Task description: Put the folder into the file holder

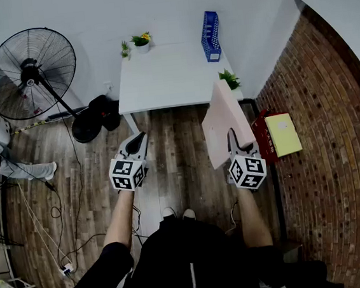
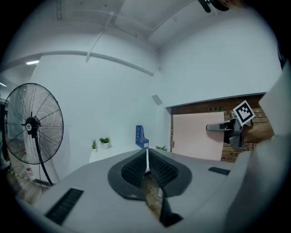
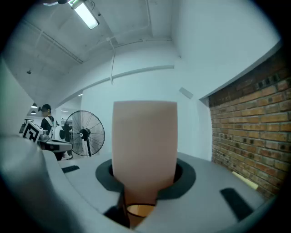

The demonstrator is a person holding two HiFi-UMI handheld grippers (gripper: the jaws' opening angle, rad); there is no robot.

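The right gripper [image 1: 232, 140] pinches the pink folder [image 1: 221, 122] by its near edge, upright and ready for slotting into the blue file holder [image 1: 210, 36] on the table's [image 1: 161, 84] far right, while the left gripper [image 1: 139, 141] hangs empty, jaws pressed together.

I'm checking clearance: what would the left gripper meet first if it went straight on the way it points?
Probably the white rectangular table's near edge; the left gripper points at it across wooden plank floor, though depth is unclear.
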